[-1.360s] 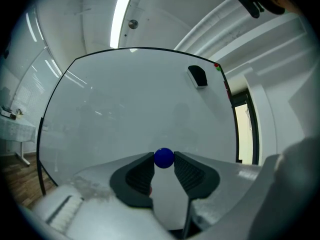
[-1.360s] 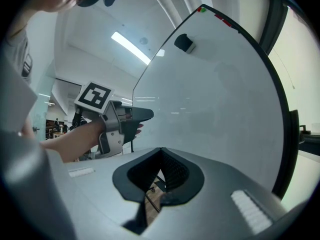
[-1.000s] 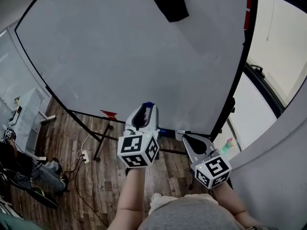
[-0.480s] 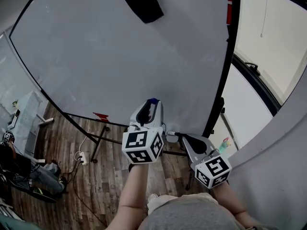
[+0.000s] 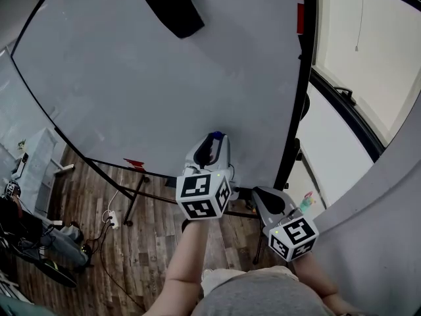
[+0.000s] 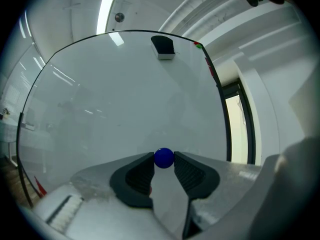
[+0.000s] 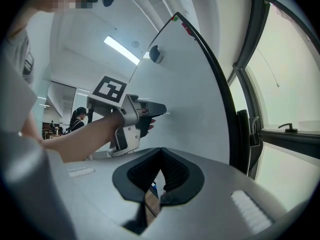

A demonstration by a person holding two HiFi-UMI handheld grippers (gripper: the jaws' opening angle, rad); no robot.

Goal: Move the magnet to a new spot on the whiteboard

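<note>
The magnet (image 6: 163, 157) is clamped between the very tips of the left gripper (image 5: 215, 139), whose jaws are closed on it from either side. It is held in front of the lower right part of the whiteboard (image 5: 164, 91). Whether it touches the board surface cannot be told from any view. From this the pick-up is judged to be done. What is left is for the magnet to be pressed against a fresh patch of the board, the jaws opened and the gripper drawn back. Plenty of bare board is seen around it, so no obstacle to placing is expected.

The right gripper (image 7: 160, 156) is held lower and off to the side. Its jaws are brought together with nothing between them, and no part in the task is judged for it at present.

The magnet is seen as a small, glossy, deep-blue ball. The jaw pads are black and finely ribbed, set in smooth pale-grey shells. The whiteboard is smooth and faintly shiny, with ceiling lights reflected in it, and is edged by a thin black frame. A black block-shaped eraser (image 5: 174, 6) with a paler underside is stuck near the top. Below, a floor (image 5: 131, 236) of brown wood-grain planks is seen.
</note>
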